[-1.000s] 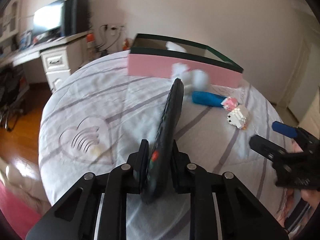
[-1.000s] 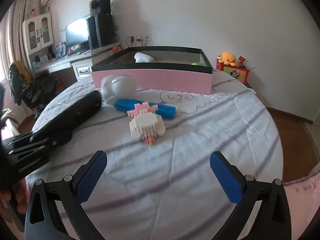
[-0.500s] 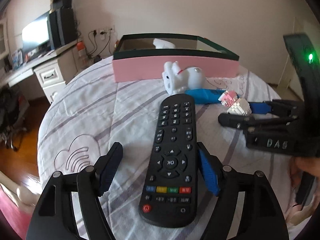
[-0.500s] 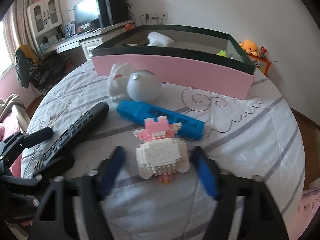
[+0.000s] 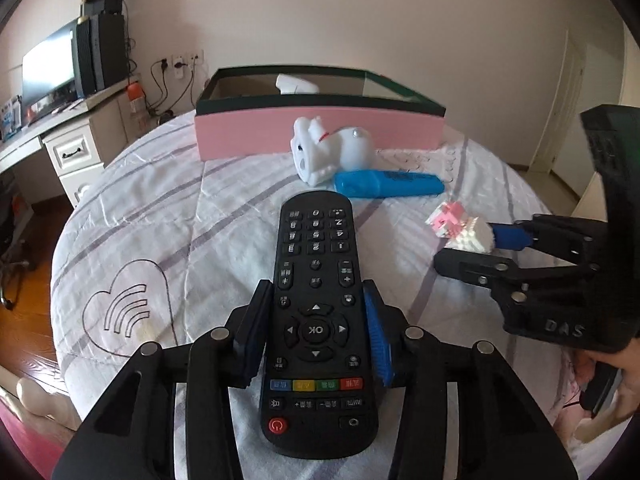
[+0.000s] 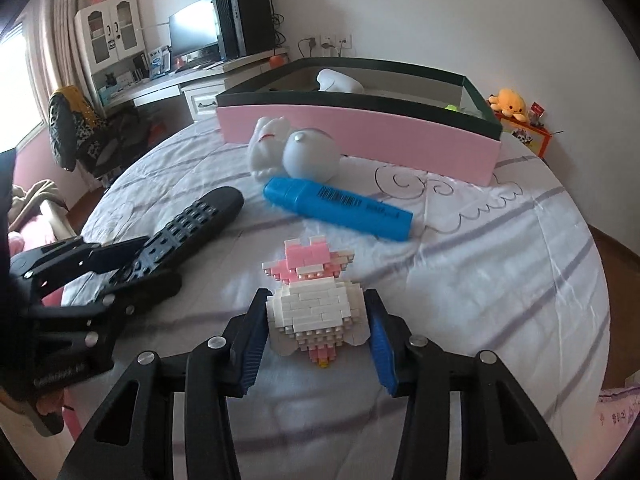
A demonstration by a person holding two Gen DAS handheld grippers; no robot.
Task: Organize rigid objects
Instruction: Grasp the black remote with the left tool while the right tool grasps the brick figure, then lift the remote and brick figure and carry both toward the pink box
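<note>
Black remote (image 5: 316, 320) flat on bed; brick figure (image 6: 316, 304) beside it.

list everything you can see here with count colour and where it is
remote control: 1, black, flat on the bed between the left tool's fingers
brick figure: 1, white and pink, on the bed between the right tool's fingers
marker: 1, blue, lying on the bed beyond the brick figure
rabbit toy: 1, white, on its side against the box front
box: 1, pink front with dark green rim, far side of the bed, a white object inside
bed cover: 1, white with purple stripes
monitor: 1, black, on the desk at the wall
plush toy: 1, yellow, right of the box
left tool: 1, black, blue pads
right tool: 1, black, blue pads
</note>
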